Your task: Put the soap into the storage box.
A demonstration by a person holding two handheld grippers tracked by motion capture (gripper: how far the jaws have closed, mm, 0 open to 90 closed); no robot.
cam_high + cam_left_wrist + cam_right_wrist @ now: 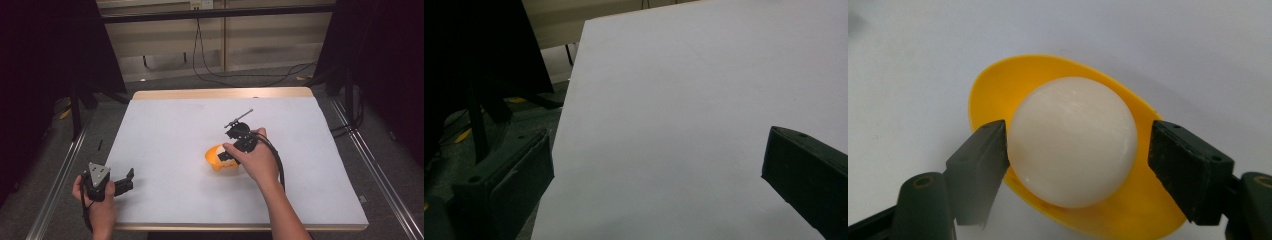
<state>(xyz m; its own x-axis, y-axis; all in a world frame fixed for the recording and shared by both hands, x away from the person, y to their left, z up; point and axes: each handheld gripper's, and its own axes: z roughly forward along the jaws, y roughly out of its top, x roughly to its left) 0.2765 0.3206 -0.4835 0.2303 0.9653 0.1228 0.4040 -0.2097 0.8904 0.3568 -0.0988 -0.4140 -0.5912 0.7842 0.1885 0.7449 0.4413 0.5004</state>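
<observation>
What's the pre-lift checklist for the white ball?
1. Right tool astride the glossy white ball: ok.
2. Both pads pressing the ball: cannot tell; a slim gap seems to show at the right-hand jaw.
3. Ball seated in the shallow yellow plastic dish: ok.
4. Left tool apart at the table's near-left corner, jaws spread: ok.
5. White tabletop around the dish bare: ok.

Glossy white ball (1073, 142), plain yellow bowl (998, 85), matte black grippers (1075, 150), pale grey-white table (908, 45) with light wooden edge, lower frame.
</observation>
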